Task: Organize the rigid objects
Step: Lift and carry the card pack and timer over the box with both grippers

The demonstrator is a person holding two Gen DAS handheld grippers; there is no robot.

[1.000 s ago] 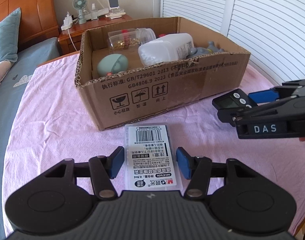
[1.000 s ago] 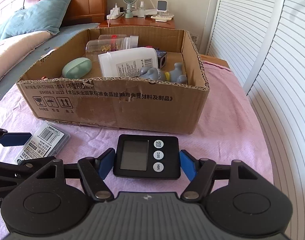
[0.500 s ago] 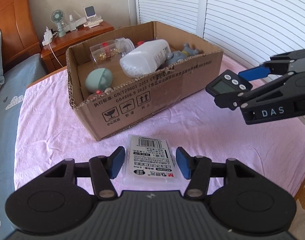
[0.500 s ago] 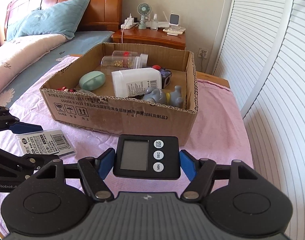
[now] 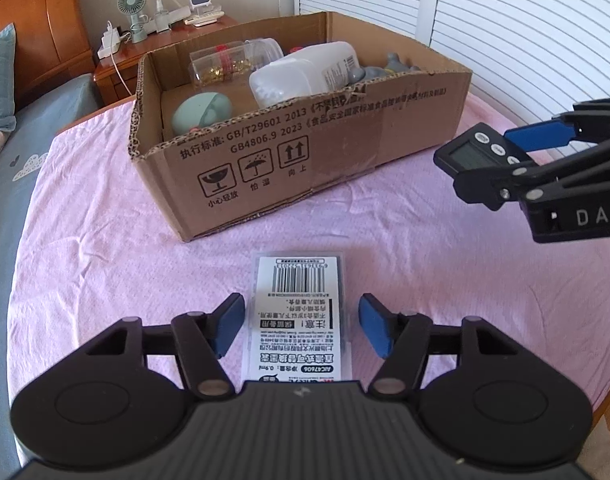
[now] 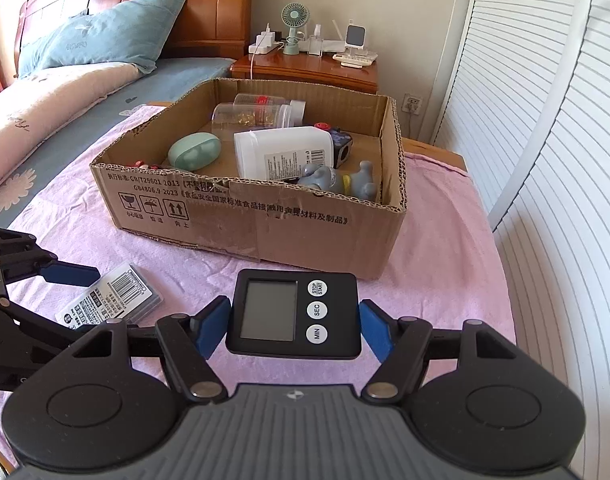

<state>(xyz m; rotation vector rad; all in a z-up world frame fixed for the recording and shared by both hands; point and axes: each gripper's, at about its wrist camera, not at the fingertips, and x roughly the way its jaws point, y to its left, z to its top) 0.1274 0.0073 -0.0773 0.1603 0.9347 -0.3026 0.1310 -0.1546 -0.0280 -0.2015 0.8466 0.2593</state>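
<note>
An open cardboard box [image 6: 265, 216] sits on a pink cloth [image 5: 105, 208] and serves as the landmark. Inside it lie a white bottle [image 6: 283, 152], a clear jar [image 6: 249, 114], a mint-green case [image 6: 193, 151] and a grey figurine [image 6: 337, 180].

In front of the box's near wall, raised above the cloth, the right gripper [image 6: 295, 326] pinches a black digital timer [image 6: 293, 314], one blue pad pressed on each side edge, screen facing up. To do this step well, I judge the timer should be carried level over the near wall and lowered into the bare patch of box floor near the mint-green case before letting go.

In front of the box's left half, a flat clear packet [image 5: 299, 312] with a barcode label lies on the cloth. The left gripper [image 5: 301, 330] straddles it. Its jaws have just been opening, and the pads stand just clear of the packet's long edges, so the packet rests free.
</note>
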